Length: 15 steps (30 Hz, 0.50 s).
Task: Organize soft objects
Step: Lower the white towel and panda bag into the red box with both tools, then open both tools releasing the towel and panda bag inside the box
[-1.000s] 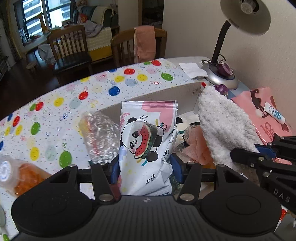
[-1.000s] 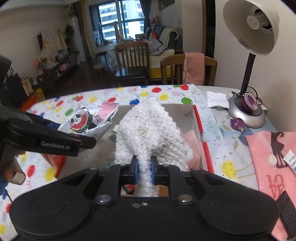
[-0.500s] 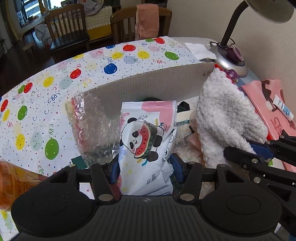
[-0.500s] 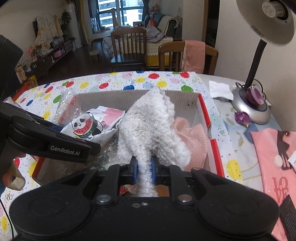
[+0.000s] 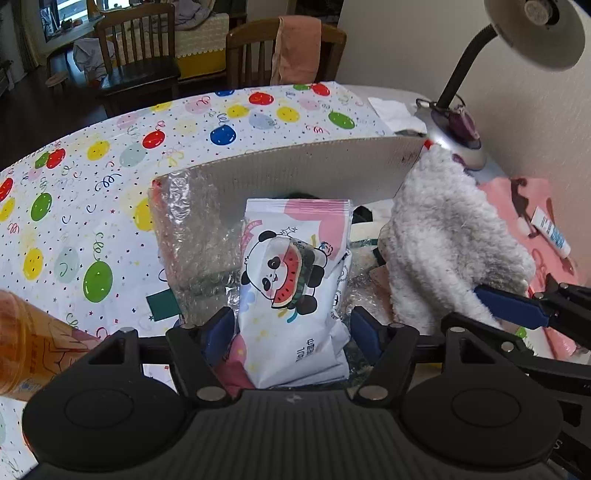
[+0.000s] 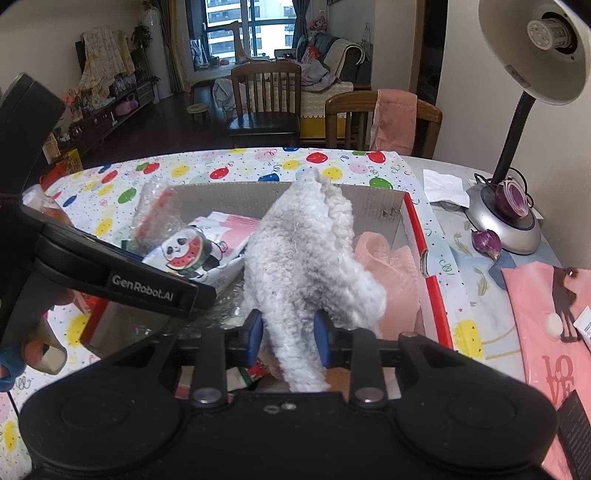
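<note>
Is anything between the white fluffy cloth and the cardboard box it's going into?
Nothing visible: the fluffy cloth already stands in the cardboard box, between the panda packet and a pink cloth.

Two wooden chairs (image 6: 266, 99) stand at twelve o'clock, a window (image 6: 236, 29) behind; lamp (image 6: 532, 48) at two; floor perhaps dark wood.

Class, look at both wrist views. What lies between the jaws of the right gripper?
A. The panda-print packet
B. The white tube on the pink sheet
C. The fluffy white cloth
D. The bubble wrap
C: in the right wrist view the fluffy white cloth runs down between the opening jaws of the right gripper, over the cardboard box.
</note>
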Each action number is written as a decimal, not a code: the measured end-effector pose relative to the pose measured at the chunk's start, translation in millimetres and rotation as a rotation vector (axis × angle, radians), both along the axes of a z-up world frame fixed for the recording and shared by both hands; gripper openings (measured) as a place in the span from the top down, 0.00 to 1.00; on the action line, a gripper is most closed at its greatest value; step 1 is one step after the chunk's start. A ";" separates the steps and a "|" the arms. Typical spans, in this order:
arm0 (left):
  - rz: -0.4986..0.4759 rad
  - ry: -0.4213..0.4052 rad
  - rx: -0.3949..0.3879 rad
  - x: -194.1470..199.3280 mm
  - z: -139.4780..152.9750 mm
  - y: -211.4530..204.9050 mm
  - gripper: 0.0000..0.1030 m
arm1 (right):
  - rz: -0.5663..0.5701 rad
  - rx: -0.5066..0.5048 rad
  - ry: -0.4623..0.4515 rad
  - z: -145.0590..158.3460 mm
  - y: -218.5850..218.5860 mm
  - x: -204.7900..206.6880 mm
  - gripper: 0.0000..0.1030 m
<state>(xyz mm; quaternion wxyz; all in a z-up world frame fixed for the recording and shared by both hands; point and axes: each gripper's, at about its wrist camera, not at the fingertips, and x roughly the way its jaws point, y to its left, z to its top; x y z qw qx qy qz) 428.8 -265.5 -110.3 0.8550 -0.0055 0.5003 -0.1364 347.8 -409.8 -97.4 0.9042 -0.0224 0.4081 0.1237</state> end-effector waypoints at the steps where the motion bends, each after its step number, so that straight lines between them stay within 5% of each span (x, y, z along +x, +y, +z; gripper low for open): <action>1: 0.004 -0.008 -0.005 -2.6 2.6 1.6 0.33 | 0.000 0.005 -0.003 1.7 -0.4 -1.8 0.68; 15: 0.000 -0.143 -0.055 -50.8 45.1 31.6 0.27 | -0.036 0.065 -0.068 30.0 -3.7 -36.0 0.60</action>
